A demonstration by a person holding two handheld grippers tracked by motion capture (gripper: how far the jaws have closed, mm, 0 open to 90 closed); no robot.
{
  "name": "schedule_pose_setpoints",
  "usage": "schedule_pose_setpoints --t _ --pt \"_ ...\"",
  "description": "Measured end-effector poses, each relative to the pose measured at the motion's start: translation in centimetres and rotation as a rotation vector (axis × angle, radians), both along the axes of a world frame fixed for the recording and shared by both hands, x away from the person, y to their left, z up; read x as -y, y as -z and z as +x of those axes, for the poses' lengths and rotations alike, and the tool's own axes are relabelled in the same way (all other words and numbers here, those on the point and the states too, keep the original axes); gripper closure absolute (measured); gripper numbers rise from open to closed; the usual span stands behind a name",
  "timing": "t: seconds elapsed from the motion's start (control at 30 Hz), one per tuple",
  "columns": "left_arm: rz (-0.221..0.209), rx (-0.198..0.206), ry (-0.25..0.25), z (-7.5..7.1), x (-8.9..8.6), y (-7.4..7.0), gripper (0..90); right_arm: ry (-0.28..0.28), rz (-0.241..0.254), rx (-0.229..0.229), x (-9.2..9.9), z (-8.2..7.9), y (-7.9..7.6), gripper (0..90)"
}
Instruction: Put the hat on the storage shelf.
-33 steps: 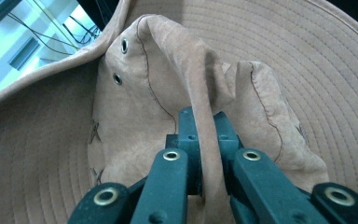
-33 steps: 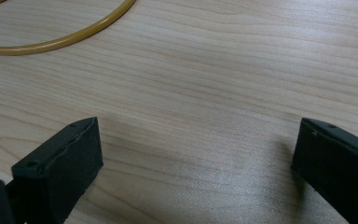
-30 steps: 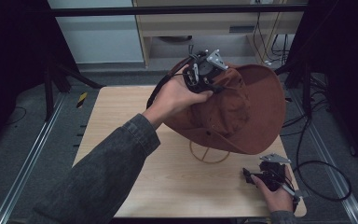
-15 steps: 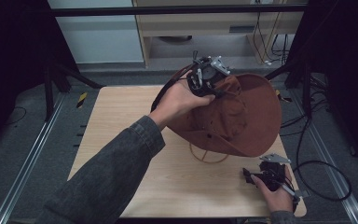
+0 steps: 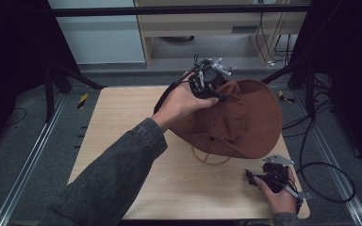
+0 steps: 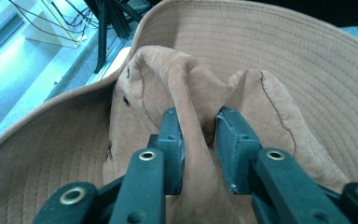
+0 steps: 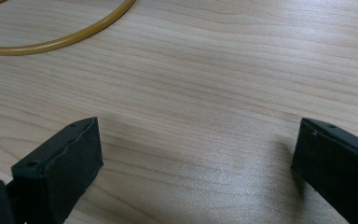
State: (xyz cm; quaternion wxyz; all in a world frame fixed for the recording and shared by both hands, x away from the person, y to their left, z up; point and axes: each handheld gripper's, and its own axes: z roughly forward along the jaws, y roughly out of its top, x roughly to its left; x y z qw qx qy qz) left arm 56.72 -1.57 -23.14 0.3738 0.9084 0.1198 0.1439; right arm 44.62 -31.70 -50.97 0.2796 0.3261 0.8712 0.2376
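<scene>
Hat point(image 5: 238, 120): a brown, wide-brimmed suede hat, held up over the far right part of the wooden table point(image 5: 122, 136) and tilted, its brim standing high on the right and its lower edge low over the tabletop. The crown is crumpled into a raised fold.

Left gripper point(image 5: 212, 87): held by the person's left hand point(image 5: 181, 101) at the far centre of the table, with the forearm in a dark grey sleeve point(image 5: 108, 183) reaching in from the near left. In the left gripper view the two black jaws are clenched on the crown fold of the hat point(image 6: 196, 121), with suede pinched between the pads. Stitched rings of the brim curve around behind the crown, and two small eyelets show on the crown's left side.

Cord point(image 5: 210, 157): a thin tan loop lying on the table beneath the near edge of the hat. Its attachment to the hat cannot be made out. The same cord point(image 7: 51, 39) appears at the far left in the right gripper view.

Right gripper point(image 5: 264, 178): held by the right hand point(image 5: 283, 195) at the near right corner of the table, low over the wood. In the right gripper view its jaws stand wide apart, released, with bare tabletop between them and nothing held. A black cable point(image 5: 330, 183) loops on the floor to the right of the table.
</scene>
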Motion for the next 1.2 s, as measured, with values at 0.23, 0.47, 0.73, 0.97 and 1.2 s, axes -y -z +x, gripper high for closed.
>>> schedule_pose_setpoints --t 0.23,0.47,0.73,0.97,1.2 --pt "-0.020 0.009 0.000 -0.1 -0.1 0.2 64.8 0.000 0.000 0.000 0.0 0.0 0.0 1.6" --pt "-0.022 0.019 -0.001 -0.3 -0.2 0.1 60.0 0.000 0.000 0.000 0.0 0.0 0.0 1.6" --pt "-0.031 0.022 -0.006 -0.5 -0.4 0.3 43.1 0.000 0.000 0.000 0.0 0.0 0.0 1.6" --pt "-0.051 0.021 -0.013 -1.2 -1.1 0.0 25.0 0.001 0.000 0.000 0.0 0.0 0.0 1.6" --pt "-0.069 0.012 -0.029 -1.9 -2.4 -0.9 15.7 0.000 -0.001 -0.001 0.0 0.0 0.0 1.6"
